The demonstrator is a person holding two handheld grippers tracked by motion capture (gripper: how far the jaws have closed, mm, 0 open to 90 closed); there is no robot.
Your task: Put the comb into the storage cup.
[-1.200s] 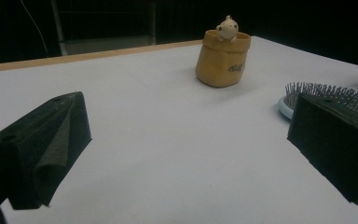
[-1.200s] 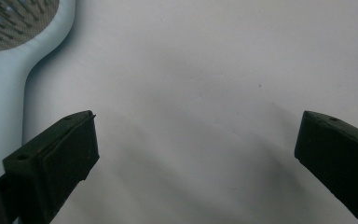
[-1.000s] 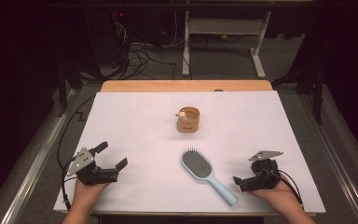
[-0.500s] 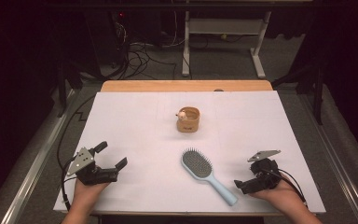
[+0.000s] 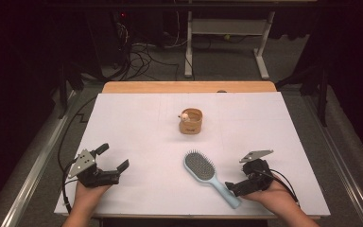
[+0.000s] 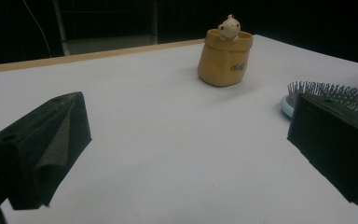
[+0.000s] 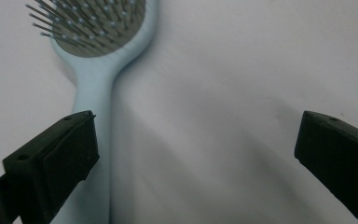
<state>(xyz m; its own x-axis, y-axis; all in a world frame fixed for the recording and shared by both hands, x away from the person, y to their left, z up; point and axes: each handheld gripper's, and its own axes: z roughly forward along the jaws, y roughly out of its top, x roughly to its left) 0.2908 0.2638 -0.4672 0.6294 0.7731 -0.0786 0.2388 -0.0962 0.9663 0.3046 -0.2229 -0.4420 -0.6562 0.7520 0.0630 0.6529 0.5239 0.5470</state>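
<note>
Right hand-held gripper (image 5: 234,185) nudged nearer hairbrush (image 5: 207,175).

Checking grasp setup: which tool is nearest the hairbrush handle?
The right tool: its open jaws sit beside the light blue hairbrush handle end. The left tool, also open, is far across the white table.

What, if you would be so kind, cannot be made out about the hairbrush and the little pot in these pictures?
- Hairbrush: the right gripper view's edges crop its head and handle end.
- Pot: its lettering is too small to read in the left gripper view.
- Figure: tiny in the high view.
</note>
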